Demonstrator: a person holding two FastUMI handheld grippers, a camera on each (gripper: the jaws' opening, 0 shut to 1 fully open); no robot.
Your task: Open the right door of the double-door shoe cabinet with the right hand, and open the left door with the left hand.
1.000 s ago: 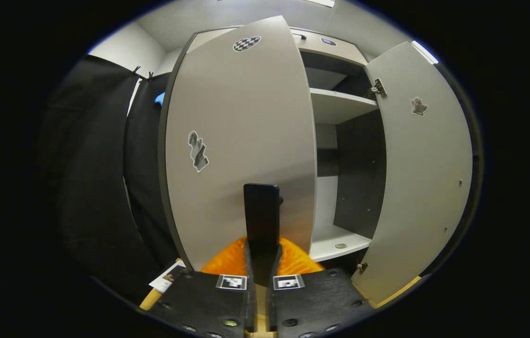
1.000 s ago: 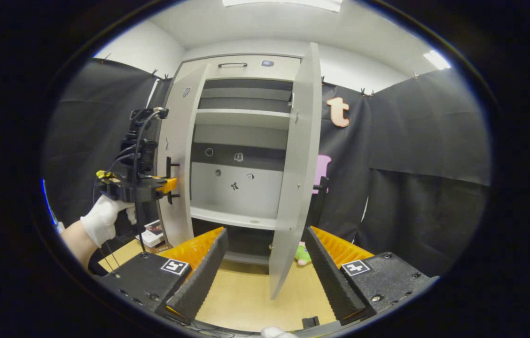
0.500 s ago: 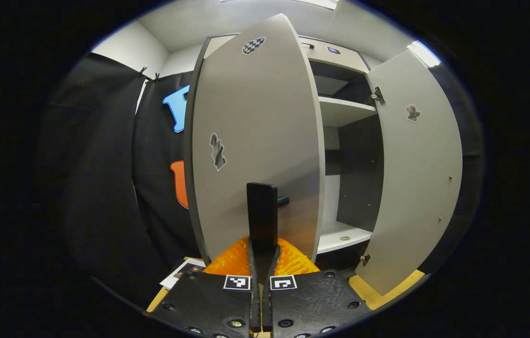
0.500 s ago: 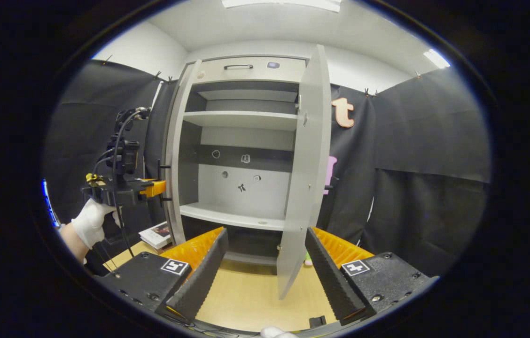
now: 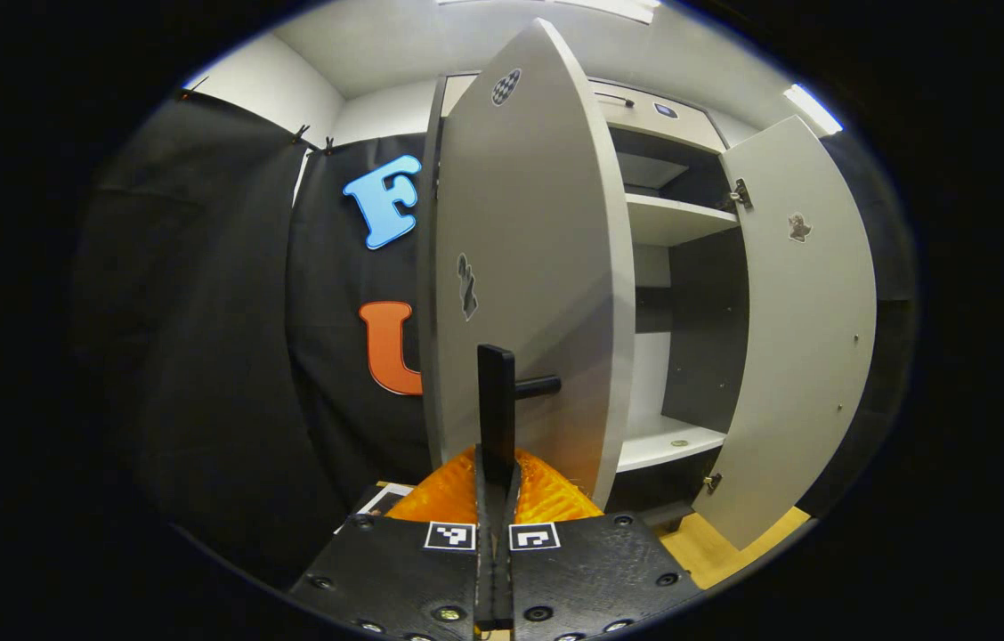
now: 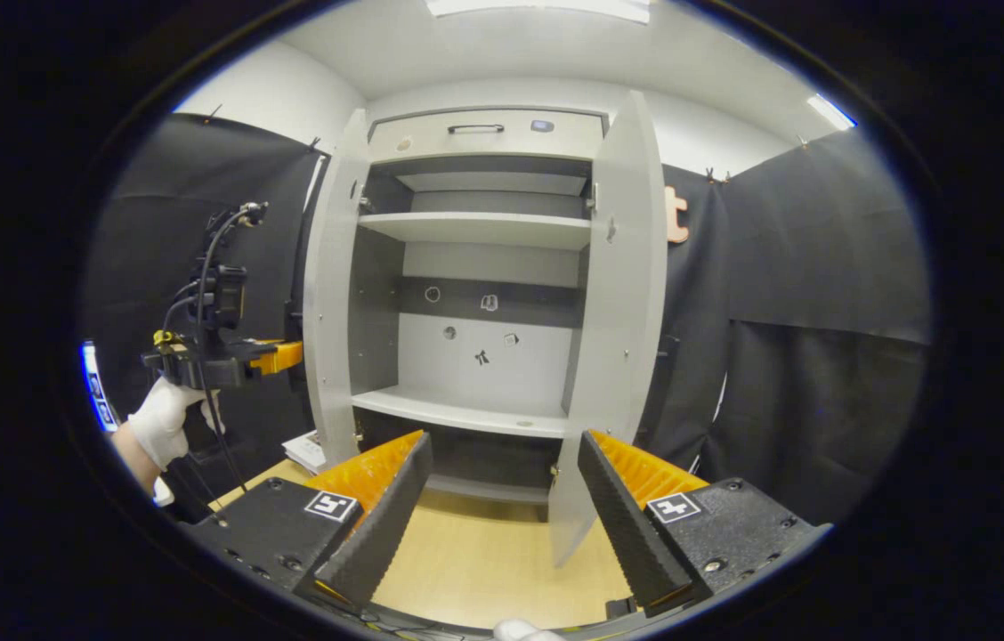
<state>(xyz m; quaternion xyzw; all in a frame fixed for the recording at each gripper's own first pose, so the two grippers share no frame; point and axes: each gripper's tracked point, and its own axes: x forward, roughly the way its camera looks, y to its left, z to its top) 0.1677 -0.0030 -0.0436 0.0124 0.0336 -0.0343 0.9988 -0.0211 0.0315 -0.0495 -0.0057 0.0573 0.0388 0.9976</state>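
Note:
The grey shoe cabinet [image 6: 484,133] stands with both doors swung out. In the left gripper view the left door [image 5: 529,240] faces me nearly edge-on, and my left gripper [image 5: 496,476] is shut on its black vertical handle [image 5: 496,392]. The right door [image 5: 809,320] hangs open farther right. In the right gripper view a white-gloved hand [image 6: 159,418] holds the left gripper [image 6: 288,356] at the outer side of the left door [image 6: 328,285]. My right gripper [image 6: 502,499] is open low in front of the cabinet, holding nothing, short of the right door [image 6: 618,320].
Inside are white shelves [image 6: 475,227] and a back wall with small stickers [image 6: 482,358]. A drawer handle [image 6: 477,129] sits above the doors. Printed sheets [image 6: 306,450] lie on the wooden floor [image 6: 466,570] by the left door. Black cloth walls close in both sides.
The left door has swung farther out to the left, drawn by my left gripper on its handle. The right gripper stays open and has shifted a little; the right door shows more of its inner face.

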